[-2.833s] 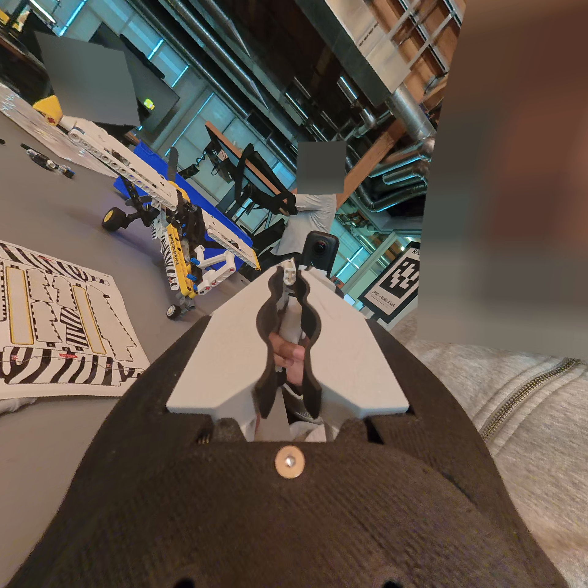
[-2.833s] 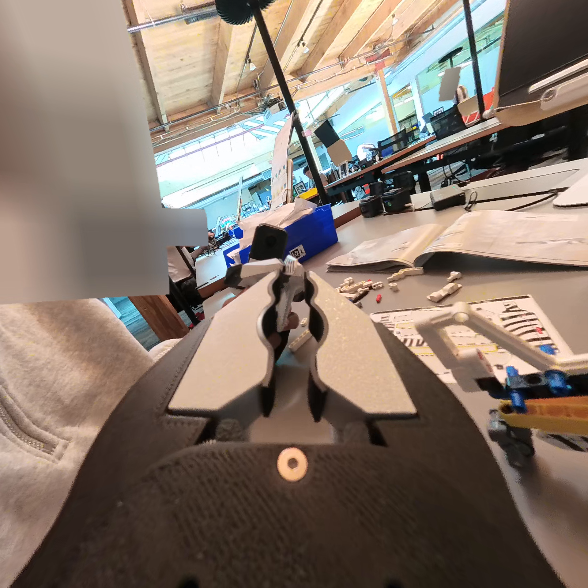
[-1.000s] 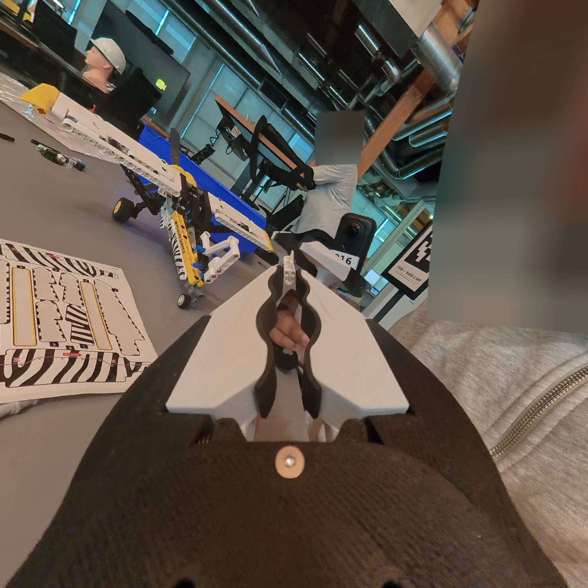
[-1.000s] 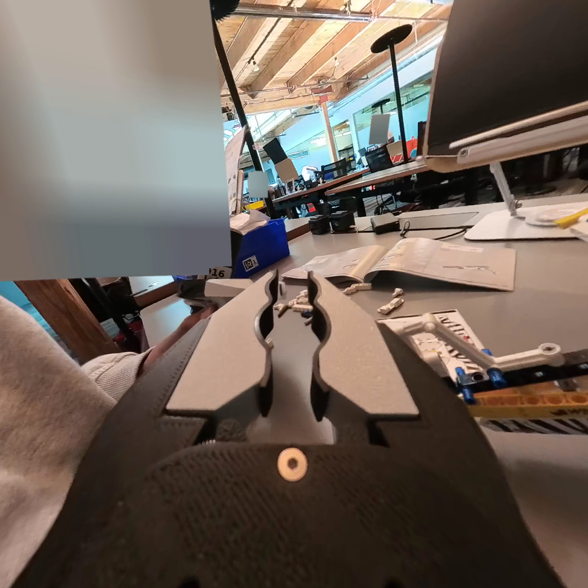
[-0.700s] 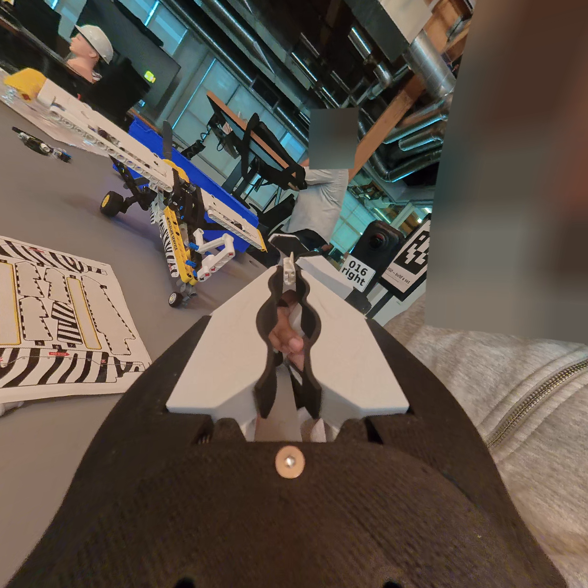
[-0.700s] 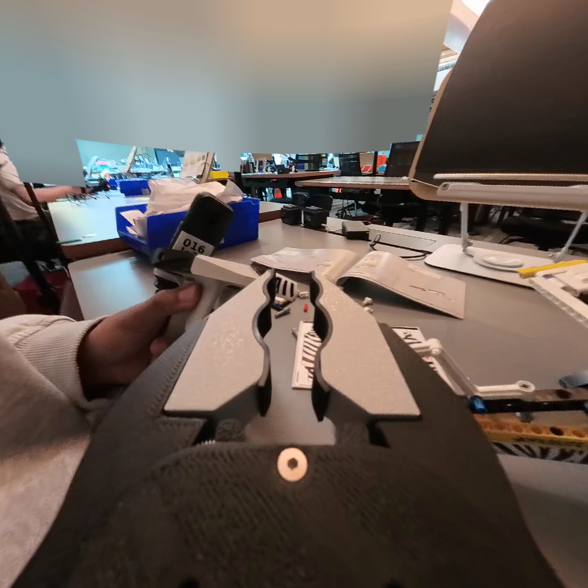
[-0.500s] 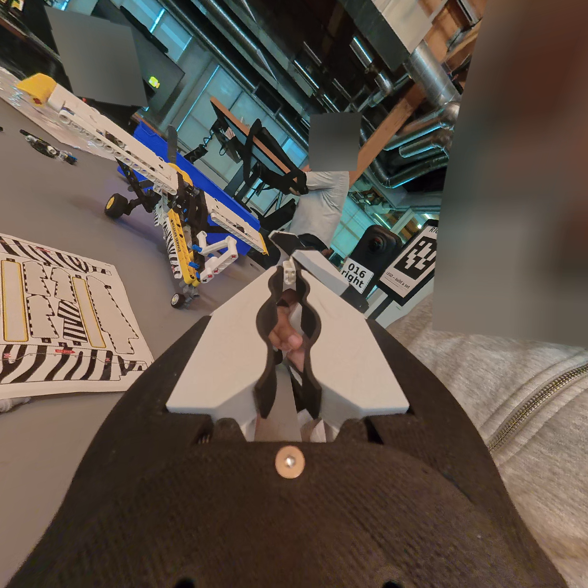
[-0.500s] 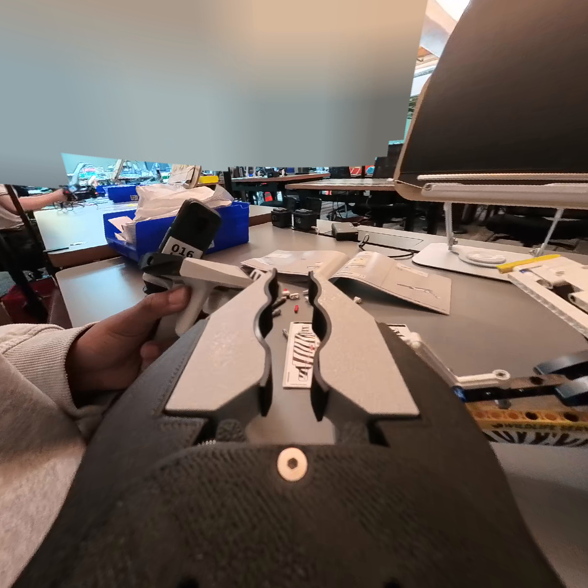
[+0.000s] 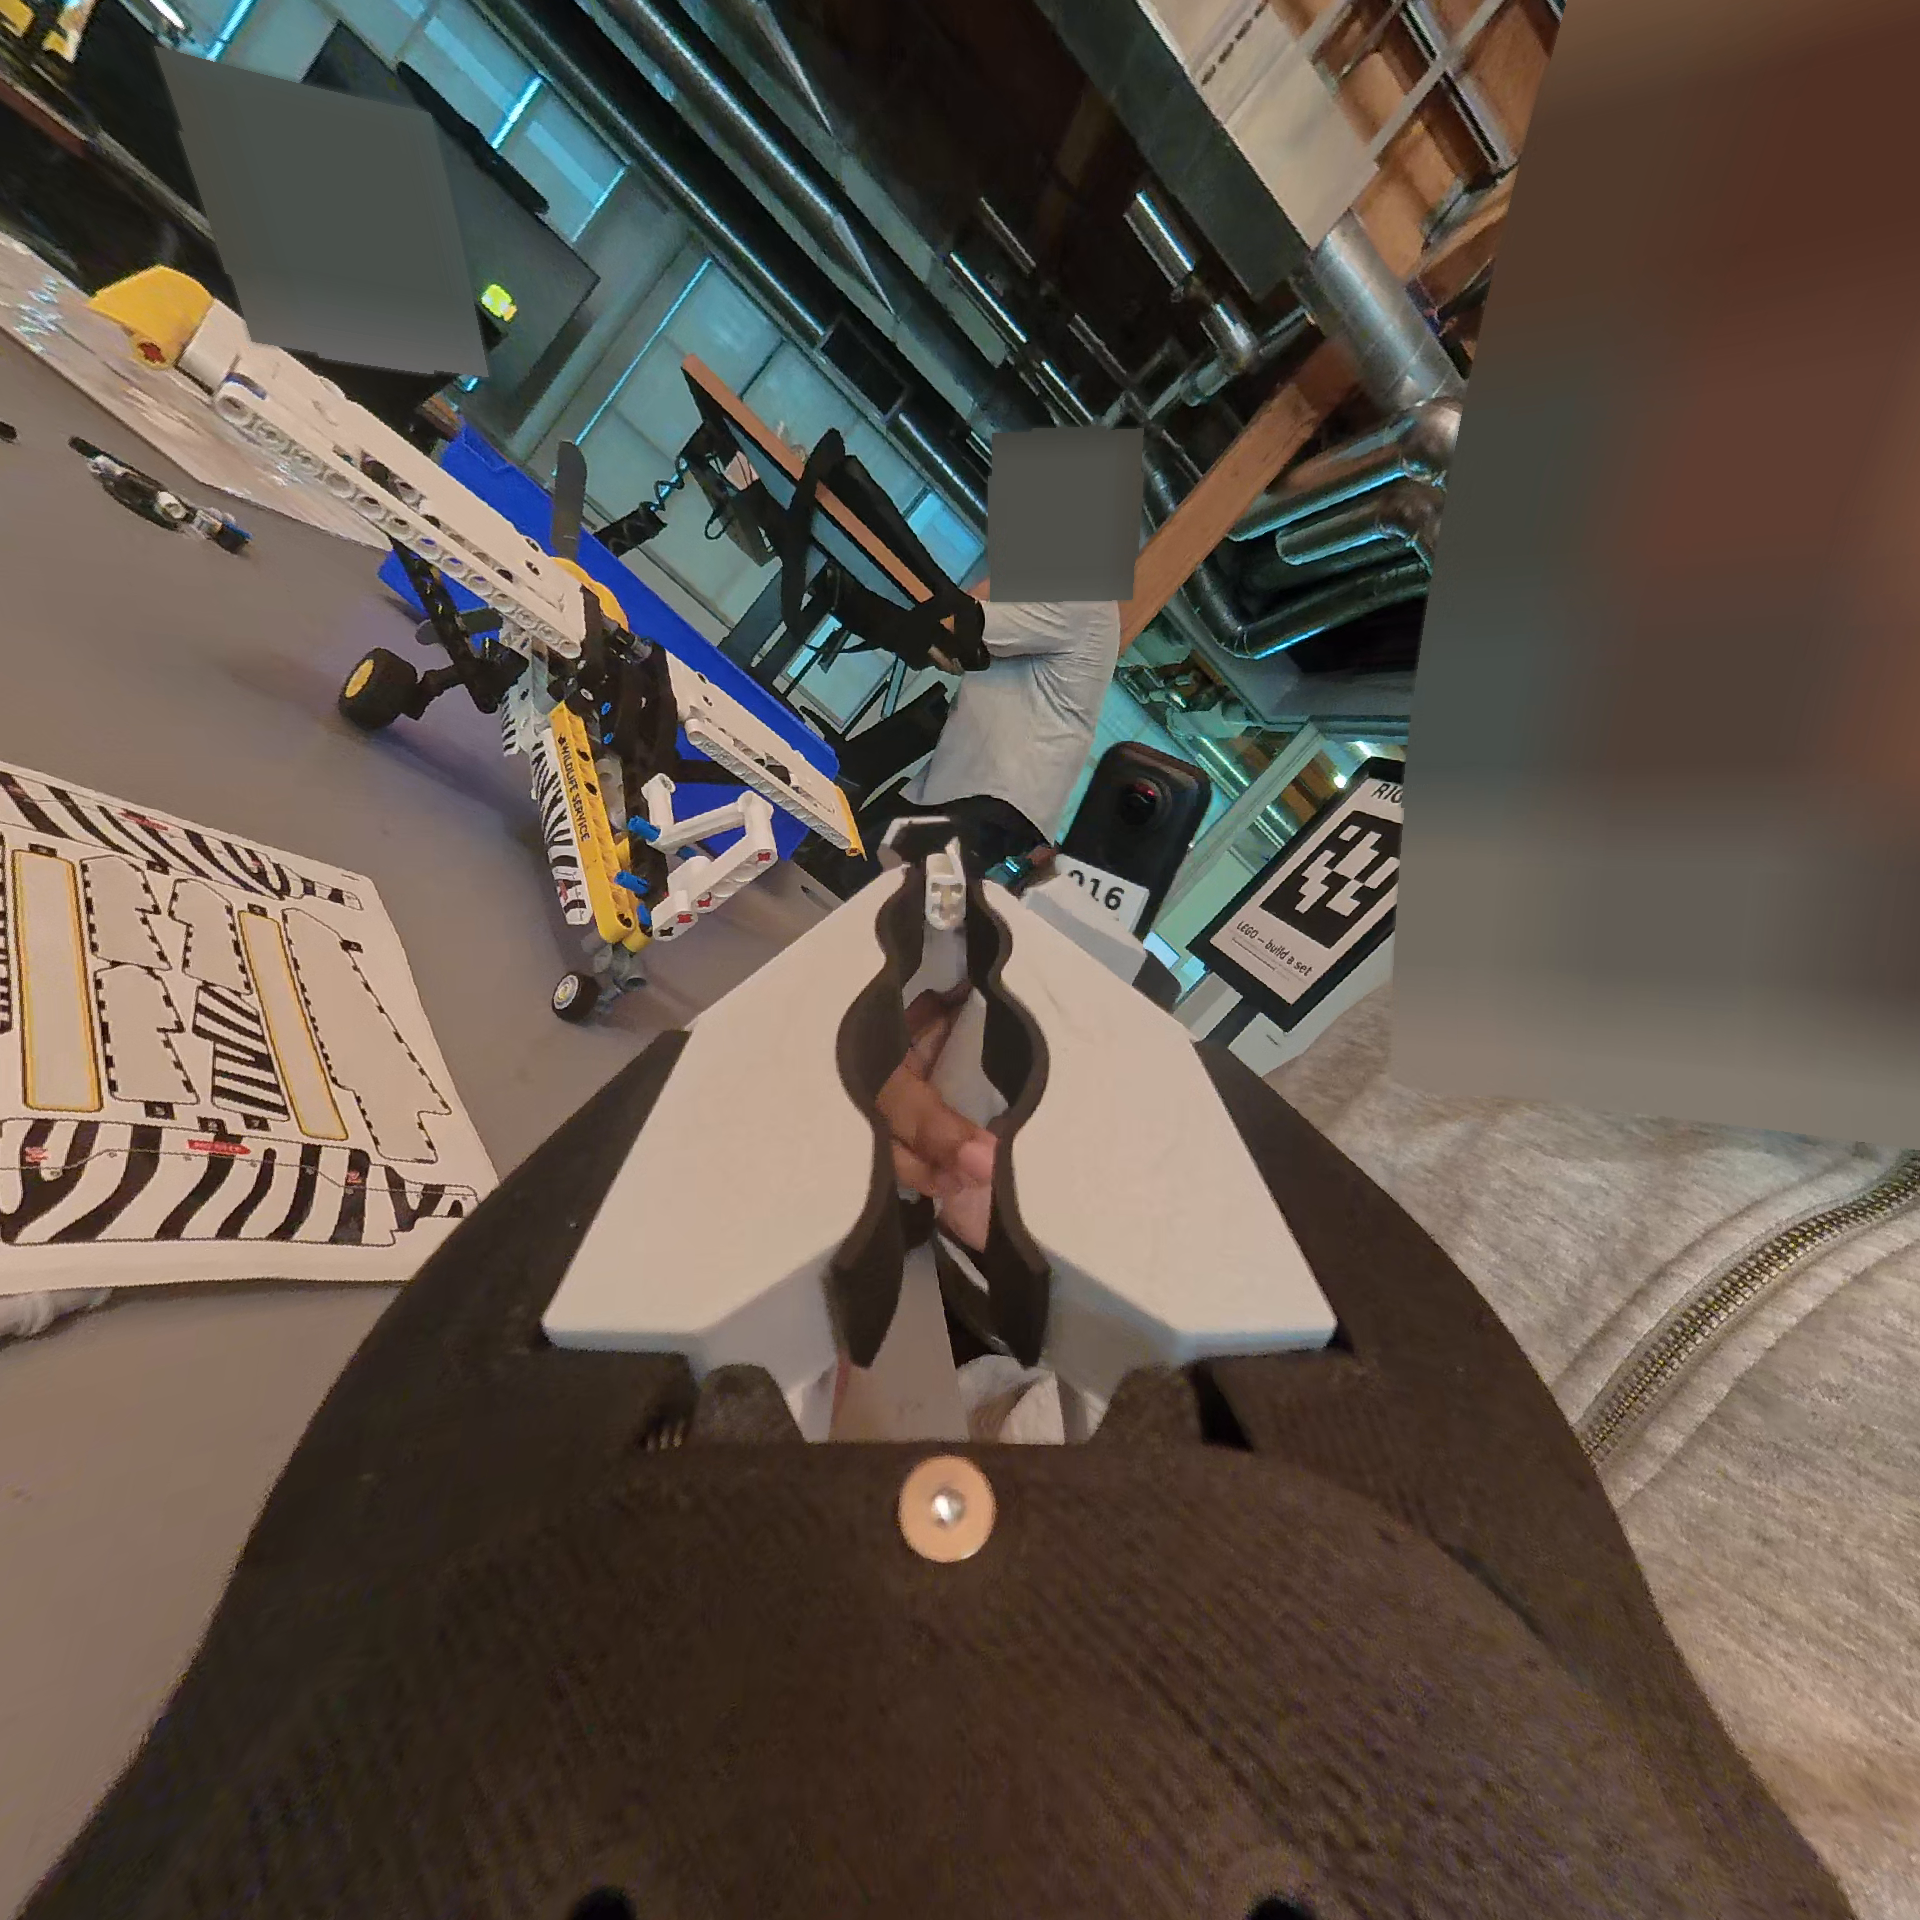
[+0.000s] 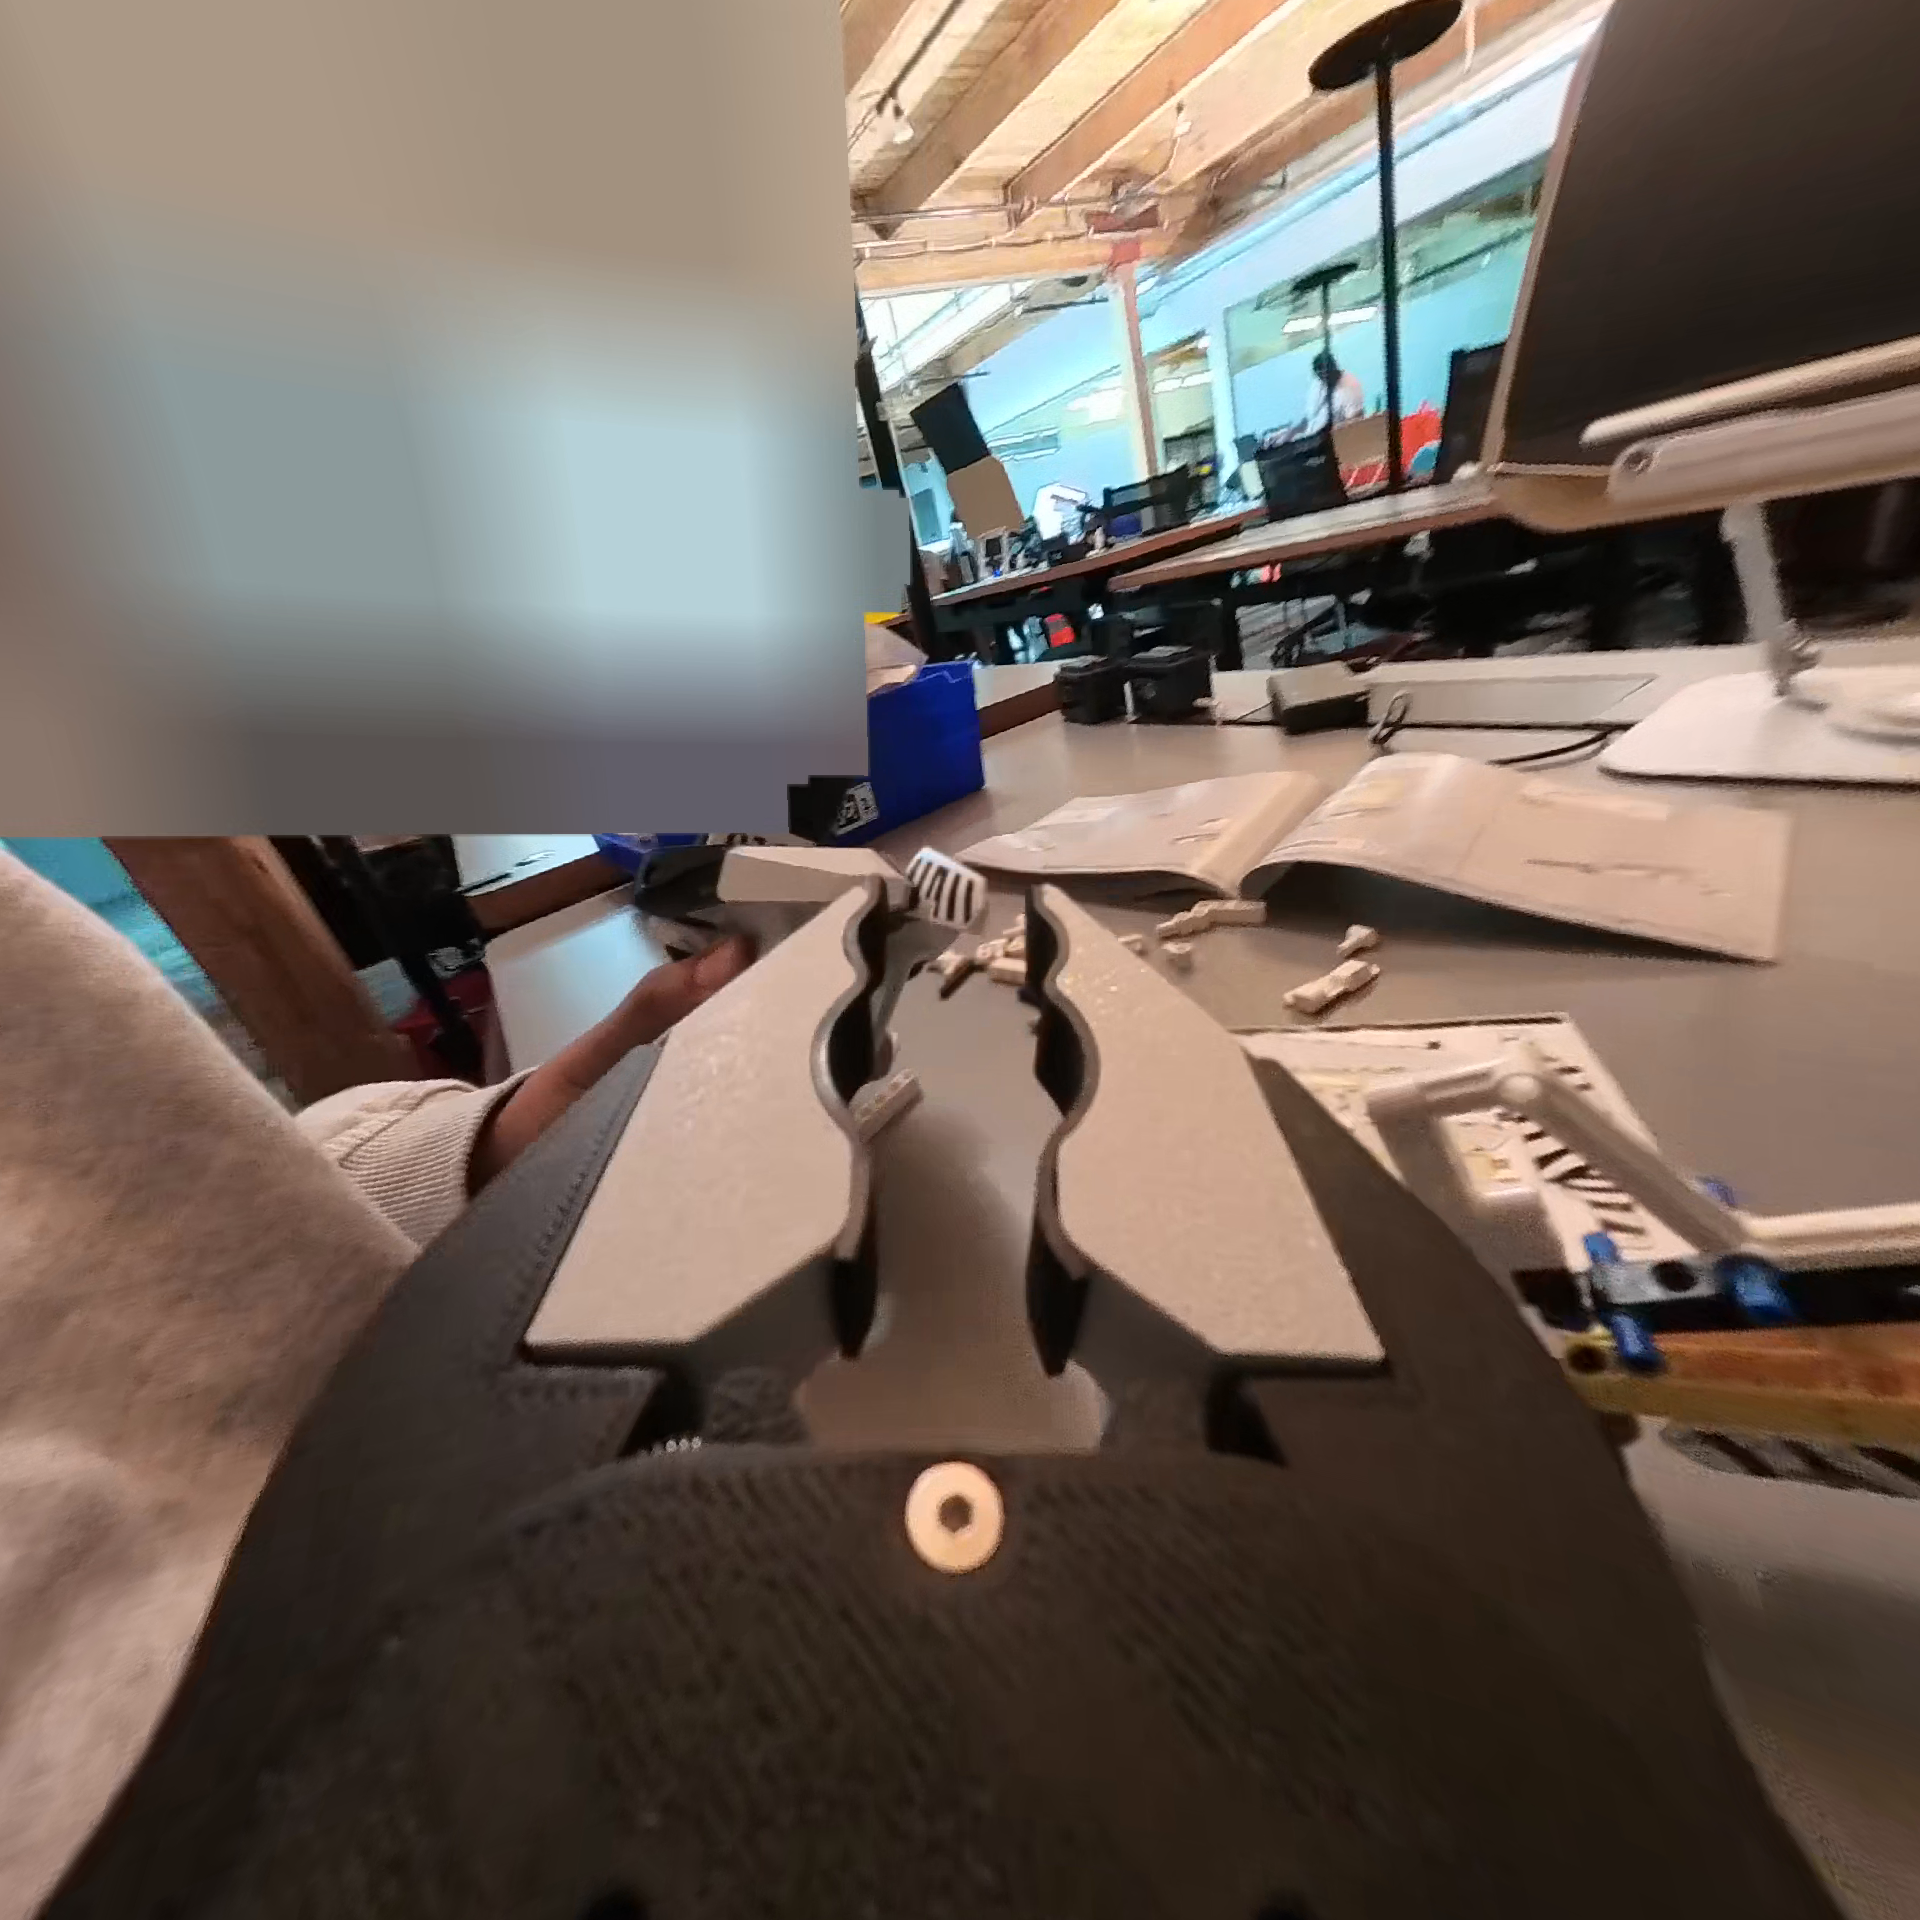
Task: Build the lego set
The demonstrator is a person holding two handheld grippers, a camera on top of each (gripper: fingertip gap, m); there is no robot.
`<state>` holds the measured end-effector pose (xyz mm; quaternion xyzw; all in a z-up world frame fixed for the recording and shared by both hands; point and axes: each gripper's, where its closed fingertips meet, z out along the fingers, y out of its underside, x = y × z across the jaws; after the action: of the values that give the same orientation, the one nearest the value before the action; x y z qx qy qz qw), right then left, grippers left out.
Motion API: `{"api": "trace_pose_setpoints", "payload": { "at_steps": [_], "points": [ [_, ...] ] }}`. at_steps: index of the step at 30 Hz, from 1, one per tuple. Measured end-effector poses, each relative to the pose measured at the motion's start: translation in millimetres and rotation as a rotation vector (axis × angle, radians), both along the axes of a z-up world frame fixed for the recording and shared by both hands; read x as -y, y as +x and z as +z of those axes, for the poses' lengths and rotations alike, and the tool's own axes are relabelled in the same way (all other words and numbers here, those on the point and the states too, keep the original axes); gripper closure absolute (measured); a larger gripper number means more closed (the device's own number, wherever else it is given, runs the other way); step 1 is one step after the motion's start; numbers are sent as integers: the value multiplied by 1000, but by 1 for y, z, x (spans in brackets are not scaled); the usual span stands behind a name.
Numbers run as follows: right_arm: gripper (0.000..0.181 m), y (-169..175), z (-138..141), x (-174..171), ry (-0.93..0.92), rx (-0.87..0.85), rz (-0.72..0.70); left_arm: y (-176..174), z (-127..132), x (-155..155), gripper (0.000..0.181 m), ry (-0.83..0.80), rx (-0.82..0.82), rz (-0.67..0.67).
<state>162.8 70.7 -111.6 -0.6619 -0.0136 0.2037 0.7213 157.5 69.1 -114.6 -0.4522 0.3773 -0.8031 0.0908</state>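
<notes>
Left gripper (image 9: 943, 902): pinching a small white piece (image 9: 943, 891) at its tips.
Right gripper (image 10: 956, 914): hanging with fingers apart, holding nothing.
Plane model (image 9: 582, 707): standing on the table (image 9: 208, 665), far left of the left gripper.
Sticker sheet (image 9: 187, 1039): lying near left.

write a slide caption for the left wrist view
Left tool shut on a small white lego piece, the half-built plane model and sticker sheet on the table.

Grey table (image 10: 1714, 1049) bearing an open booklet (image 10: 1455, 831), scattered white pieces (image 10: 1330, 982), sticker sheet (image 9: 177, 1039), part-built plane (image 9: 582, 727) on wheels, blue bin (image 10: 925, 727), monitor stand (image 10: 1766, 738).
</notes>
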Motion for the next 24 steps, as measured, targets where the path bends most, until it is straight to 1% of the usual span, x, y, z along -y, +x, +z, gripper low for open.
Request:
{"api": "trace_pose_setpoints", "payload": {
  "at_steps": [4,11,16,20,22,24],
  "points": [
    [173,-1,-2,0,-22,-61,39,-1,1,2,176,1,7,-12],
    [175,-1,-3,1,-37,-199,116,0,1,1,176,-4,6,-12],
    [175,4,-2,2,-28,-234,115,-1,3,-7,176,-40,17,15],
    [175,9,-1,4,-21,-295,127,-3,4,-14,181,-88,26,28],
    [175,11,-1,4,-20,-314,129,-2,4,-12,180,-74,23,24],
    [176,12,-2,4,-20,-320,130,-1,2,-8,175,-54,13,16]
  ]
}}
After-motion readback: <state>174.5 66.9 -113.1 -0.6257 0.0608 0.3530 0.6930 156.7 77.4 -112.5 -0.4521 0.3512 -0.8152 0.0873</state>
